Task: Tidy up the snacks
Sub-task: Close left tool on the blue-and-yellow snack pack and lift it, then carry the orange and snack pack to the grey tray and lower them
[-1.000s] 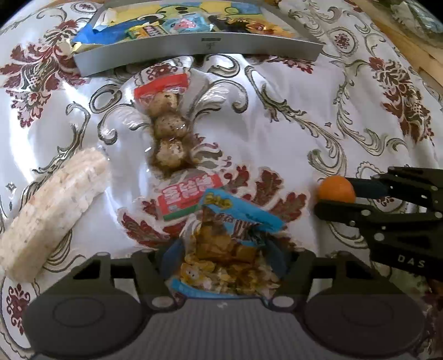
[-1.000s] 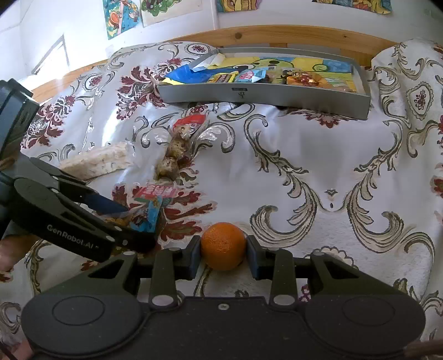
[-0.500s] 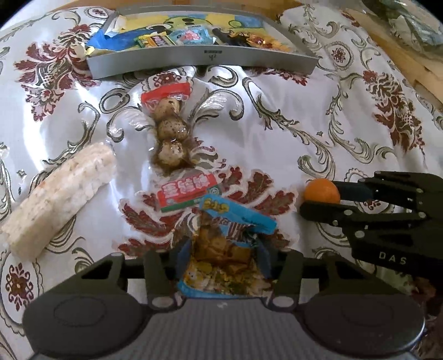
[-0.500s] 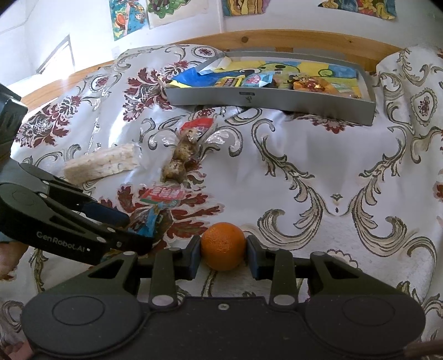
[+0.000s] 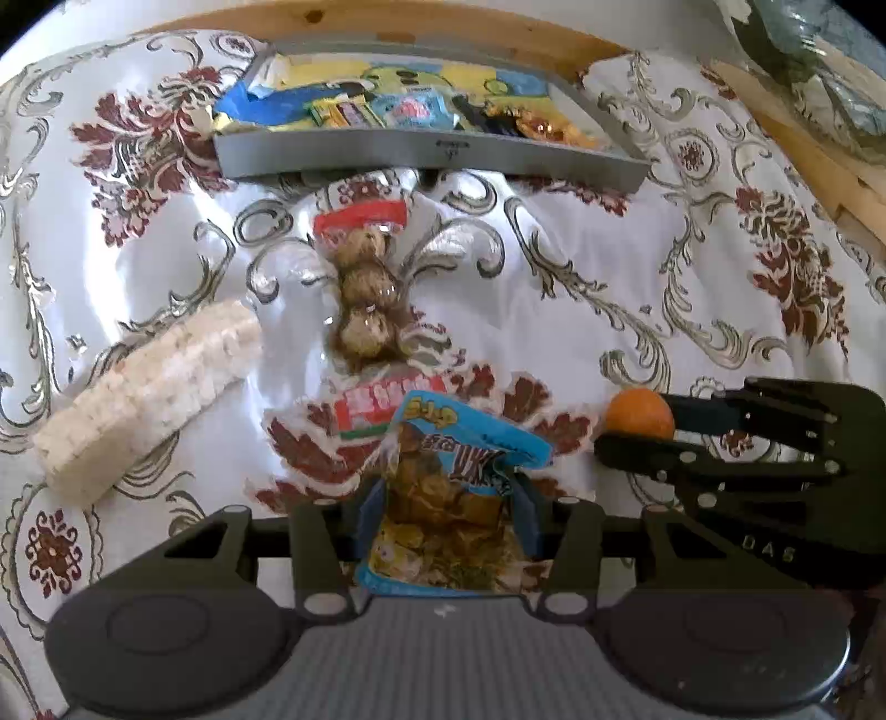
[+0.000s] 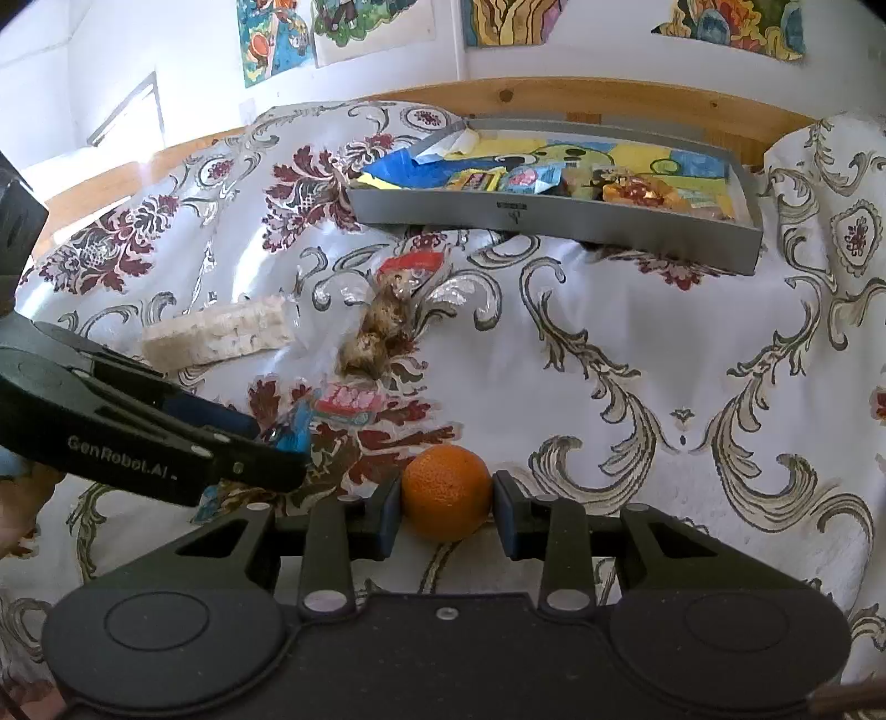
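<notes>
Covering the wooden-edged surface, a floral cloth (image 6: 637, 332) lies beneath wall drawings (image 6: 365, 22).

Open cloth (image 6: 637, 332) lies between the orange (image 6: 446, 493) and the tray (image 6: 554, 219). Left of it, the clear packet of brown balls (image 5: 362, 293) and rice cake stick (image 5: 149, 387) obstruct passage. The tray appears largely filled.

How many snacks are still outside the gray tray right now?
4: blue snack bag in the left gripper, orange in the right gripper, rice-cracker roll and clear ball-snack packet on the cloth.
</notes>
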